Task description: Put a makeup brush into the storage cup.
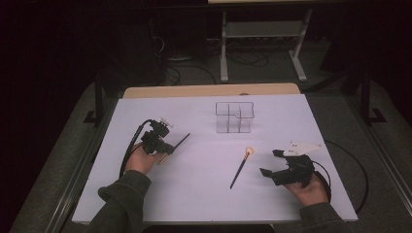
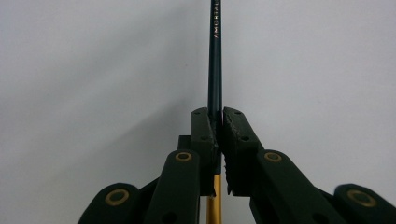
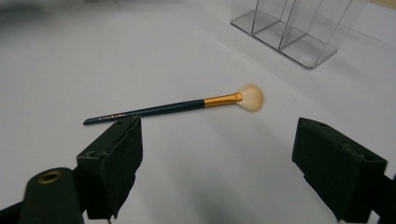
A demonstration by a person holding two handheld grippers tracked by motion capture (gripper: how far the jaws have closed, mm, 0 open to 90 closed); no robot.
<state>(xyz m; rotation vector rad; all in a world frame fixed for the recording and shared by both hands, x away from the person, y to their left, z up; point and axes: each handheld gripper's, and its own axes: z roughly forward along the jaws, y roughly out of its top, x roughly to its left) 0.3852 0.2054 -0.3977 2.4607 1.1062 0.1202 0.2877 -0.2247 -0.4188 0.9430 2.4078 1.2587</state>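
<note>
My left gripper (image 1: 167,148) (image 2: 218,122) is shut on a makeup brush (image 1: 180,141) with a dark handle (image 2: 215,56) and a gold ferrule. The handle sticks out past the jaws toward the table's middle, and the bristle end is hidden behind the jaws. A second brush (image 1: 240,169) (image 3: 177,106), with pale bristles, lies flat on the white table (image 1: 194,194) between the two hands. Just to its right, my right gripper (image 1: 270,162) (image 3: 219,140) stands open and holds nothing; this brush lies a little beyond the jaws. A clear acrylic organizer (image 1: 235,116) (image 3: 299,37) with several compartments stands upright at the back centre.
A person's hands and dark sleeves come in from the front edge. Cables trail from both grippers across the white board. A wooden strip (image 1: 209,90) runs along the far edge; dark floor and a metal stand (image 1: 262,43) lie beyond.
</note>
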